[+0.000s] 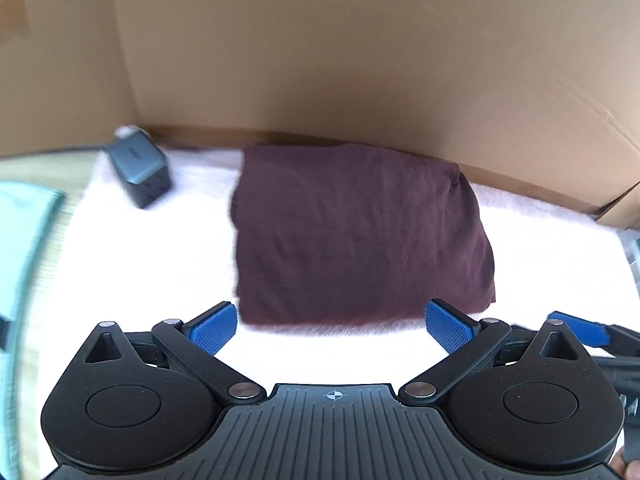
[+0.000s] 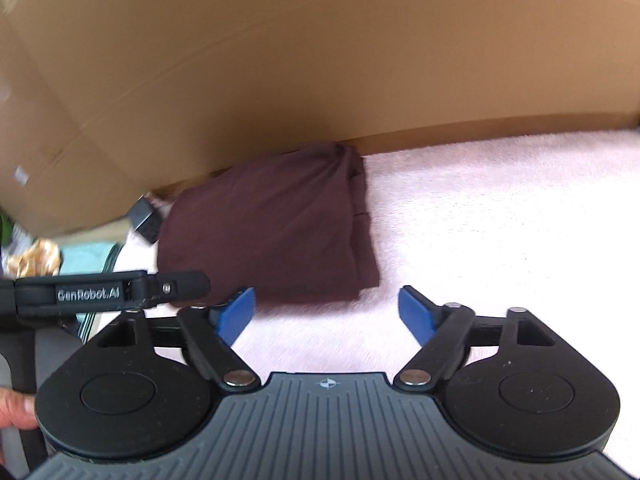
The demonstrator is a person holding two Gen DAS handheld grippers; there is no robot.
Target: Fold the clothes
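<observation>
In the left wrist view there is one folded maroon garment (image 1: 360,232), lying as a flat rectangle on the white fleecy cover (image 1: 160,264), its far edge close against the brown cardboard wall (image 1: 320,60). One dark grey charger block (image 1: 140,172) sits on the cover to the far left of the garment, apart from it, and a pale green cloth (image 1: 24,216) shows at the left edge. The left gripper (image 1: 332,326) has its two blue pads (image 1: 212,328) spread wide; they hold nothing and sit just near of the garment's near edge, not touching it. A blue pad of the right gripper (image 1: 580,328) juts in at the right. In the right wrist view the same single garment (image 2: 272,236) lies left of centre against the cardboard (image 2: 320,60), the charger (image 2: 146,216) beyond its left corner. The right gripper (image 2: 326,314) is also spread wide and empty over bare cover (image 2: 500,220), near the garment's near right corner. The left gripper's arm (image 2: 112,292) crosses at the left, and part of a hand (image 2: 16,412) shows at the lower left.
</observation>
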